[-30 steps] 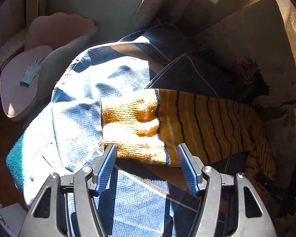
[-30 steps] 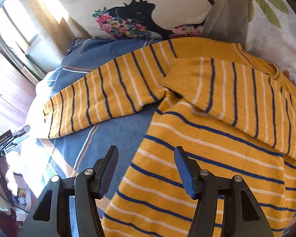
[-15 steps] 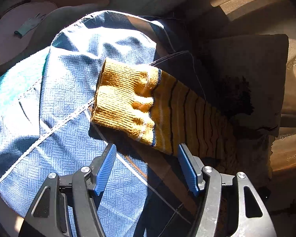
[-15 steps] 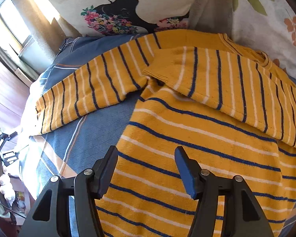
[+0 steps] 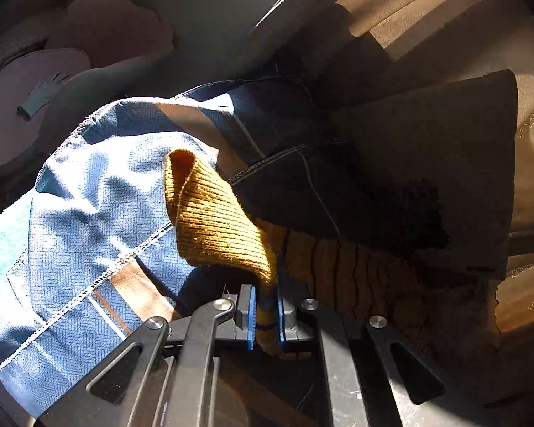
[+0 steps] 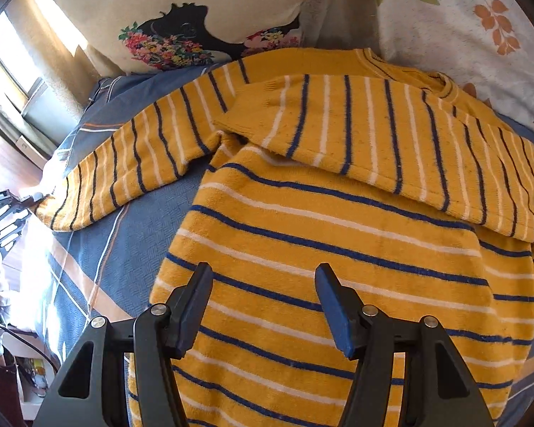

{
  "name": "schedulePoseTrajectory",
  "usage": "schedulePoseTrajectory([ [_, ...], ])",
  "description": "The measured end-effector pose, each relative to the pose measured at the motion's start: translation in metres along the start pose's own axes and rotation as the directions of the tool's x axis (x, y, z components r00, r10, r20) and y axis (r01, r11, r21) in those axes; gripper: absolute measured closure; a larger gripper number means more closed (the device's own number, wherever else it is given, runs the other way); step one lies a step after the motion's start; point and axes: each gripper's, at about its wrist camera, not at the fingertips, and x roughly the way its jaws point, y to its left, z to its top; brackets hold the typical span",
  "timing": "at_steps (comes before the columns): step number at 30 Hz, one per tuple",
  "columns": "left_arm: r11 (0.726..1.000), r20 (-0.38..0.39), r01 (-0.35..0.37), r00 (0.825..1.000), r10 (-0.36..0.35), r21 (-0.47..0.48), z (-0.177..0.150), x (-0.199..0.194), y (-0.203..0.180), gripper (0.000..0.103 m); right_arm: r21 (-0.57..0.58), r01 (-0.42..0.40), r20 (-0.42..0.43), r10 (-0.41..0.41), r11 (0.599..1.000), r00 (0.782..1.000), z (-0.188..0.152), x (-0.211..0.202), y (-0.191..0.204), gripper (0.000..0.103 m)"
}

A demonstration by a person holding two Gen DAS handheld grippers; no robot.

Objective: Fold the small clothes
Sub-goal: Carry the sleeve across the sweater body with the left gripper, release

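A small yellow sweater [image 6: 331,235] with navy and white stripes lies flat on the blue bed cover [image 6: 149,220]. Its right sleeve is folded across the chest. Its left sleeve [image 6: 131,163] stretches out to the left. In the left wrist view my left gripper [image 5: 265,316] is shut on that sleeve's ribbed cuff [image 5: 210,220], which stands up lifted off the cover. My right gripper [image 6: 263,306] is open and empty, hovering over the sweater's lower body. The left gripper [image 6: 7,210] shows at the far left edge of the right wrist view.
A floral pillow [image 6: 195,10] and a leaf-print pillow [image 6: 455,28] lie behind the sweater. A dark pillow [image 5: 427,178] sits beyond the sleeve in the left wrist view. The bed edge drops off to the left, near a pink seat [image 5: 28,106].
My left gripper has moved forward onto the sleeve cuff, closed on it and lifted it. My right gripper stays open and has shifted further over the sweater's body.
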Motion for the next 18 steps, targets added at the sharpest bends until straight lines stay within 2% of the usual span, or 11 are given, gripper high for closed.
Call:
schedulePoseTrajectory([
  [4, 0.989, 0.014, 0.081, 0.996, -0.083, 0.127, -0.007, -0.005, -0.072, 0.095, 0.074, -0.004, 0.034, 0.002, 0.997, 0.999, -0.004, -0.013, -0.033, 0.039],
  [6, 0.973, -0.014, 0.134, 0.991, -0.134, 0.186, -0.02, 0.0, -0.112, 0.095, 0.11, -0.002, 0.047, -0.003, 0.994, 0.999, -0.008, -0.018, -0.052, 0.039],
  [9, 0.937, -0.077, 0.216, 0.976, -0.203, 0.276, -0.05, 0.017, -0.179, 0.095, 0.167, -0.002, 0.06, -0.008, 0.986, 0.998, -0.016, -0.025, -0.084, 0.039],
  [14, 0.86, -0.218, 0.337, 0.938, -0.27, 0.382, -0.113, 0.065, -0.286, 0.095, 0.259, -0.006, 0.088, -0.017, 0.966, 0.996, -0.033, -0.046, -0.143, 0.039],
  [18, 0.808, -0.342, 0.411, 0.898, -0.278, 0.423, -0.175, 0.106, -0.347, 0.095, 0.317, -0.011, 0.113, -0.027, 0.948, 0.993, -0.047, -0.063, -0.187, 0.039],
])
